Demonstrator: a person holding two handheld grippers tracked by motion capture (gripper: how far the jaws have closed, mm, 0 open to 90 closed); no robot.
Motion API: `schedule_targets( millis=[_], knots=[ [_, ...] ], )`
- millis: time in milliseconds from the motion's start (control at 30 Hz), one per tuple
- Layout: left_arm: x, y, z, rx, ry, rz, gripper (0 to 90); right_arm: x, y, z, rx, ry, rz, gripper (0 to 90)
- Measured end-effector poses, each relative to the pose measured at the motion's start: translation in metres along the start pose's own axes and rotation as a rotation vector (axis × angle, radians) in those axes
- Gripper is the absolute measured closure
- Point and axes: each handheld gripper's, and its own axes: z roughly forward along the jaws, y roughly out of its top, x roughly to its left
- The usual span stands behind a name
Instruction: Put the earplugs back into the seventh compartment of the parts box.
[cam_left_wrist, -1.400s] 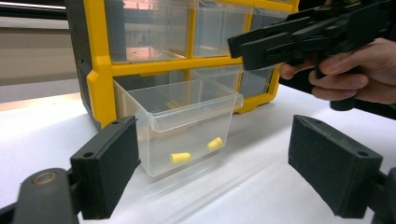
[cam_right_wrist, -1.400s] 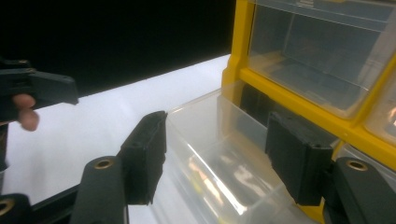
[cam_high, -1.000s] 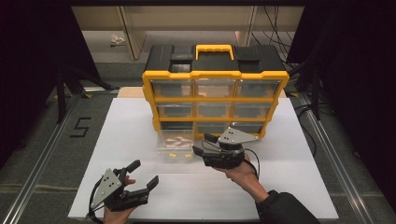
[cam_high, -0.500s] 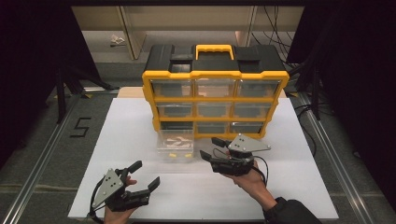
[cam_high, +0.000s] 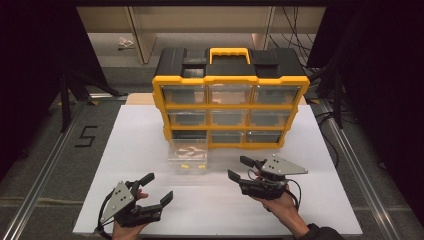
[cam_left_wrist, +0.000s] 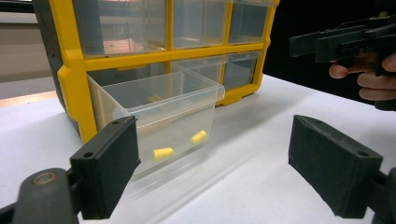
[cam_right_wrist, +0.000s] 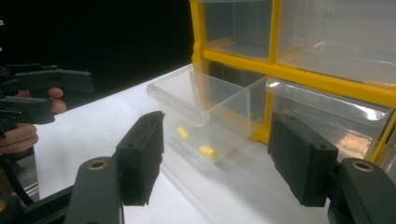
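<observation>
The right gripper (cam_high: 244, 169) has drawn back from the clear plastic drawer (cam_high: 188, 155) over the last second and now hangs to its right near the table's front, jaws spread and empty. That drawer sits pulled out of the bottom-left slot of the yellow-framed organiser cabinet (cam_high: 230, 107), with two small yellow plugs (cam_left_wrist: 164, 152), perhaps foam, on its floor. The left gripper (cam_high: 159, 188) waits near the white tabletop (cam_high: 135, 135), jaws likewise apart; the pull looks finished.
</observation>
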Motion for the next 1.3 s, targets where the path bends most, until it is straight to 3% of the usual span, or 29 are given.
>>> schedule_targets(
  millis=[633, 867, 1300],
  knots=[
    [-0.001, -0.001, 0.0, 0.004, -0.006, -0.001, 15.9, 0.007, -0.018, -0.021, 0.005, -0.026, -0.038, 33.9],
    [-0.001, -0.001, 0.001, 0.005, -0.015, 0.002, 15.9, 0.003, -0.025, -0.035, -0.028, -0.036, -0.024, 33.4],
    [-0.001, -0.001, 0.002, 0.004, -0.028, 0.004, 15.9, 0.004, -0.036, -0.051, -0.042, -0.053, -0.003, 32.4]
  ],
)
